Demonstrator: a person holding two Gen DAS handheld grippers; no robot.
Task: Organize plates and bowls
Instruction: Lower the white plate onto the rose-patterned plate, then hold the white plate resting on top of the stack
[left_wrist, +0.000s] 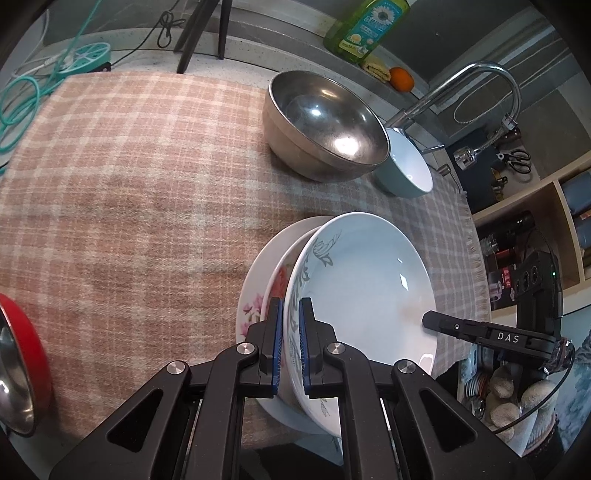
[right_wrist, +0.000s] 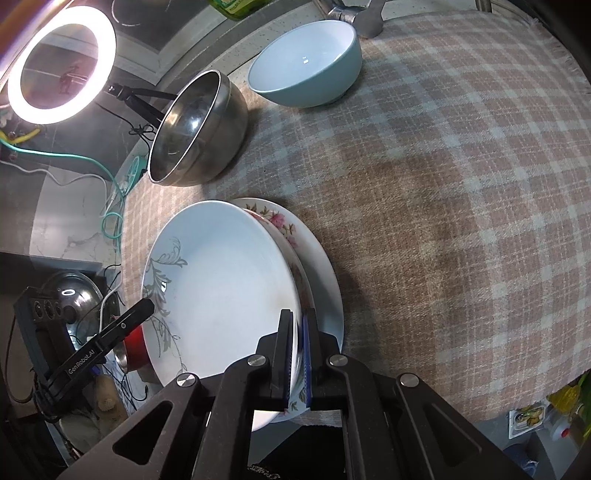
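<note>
Checked cloth (left_wrist: 129, 192) in pink and grey covers the worktop beside a sink tap (left_wrist: 480, 88). On it, near the front edge, sits a stack of three dishes: a plain white plate (right_wrist: 328, 280) at the bottom, a pink-flowered plate (right_wrist: 280, 221) above it, and on top a pale plate with a grey leaf pattern (left_wrist: 369, 280). The left gripper (left_wrist: 291, 332) has its blue pads pinched on the rim of the leaf-pattern plate, one finger inside and one outside. The right gripper (right_wrist: 298, 343) is clamped on the opposite rim of the same plate; whether its outer pad also takes the flowered plate cannot be told. Further back stand a steel mixing bowl (left_wrist: 325, 125) and, just beside it, a light blue bowl (left_wrist: 406, 166). A red-rimmed pan (left_wrist: 22, 365) sits at the left edge.
</note>
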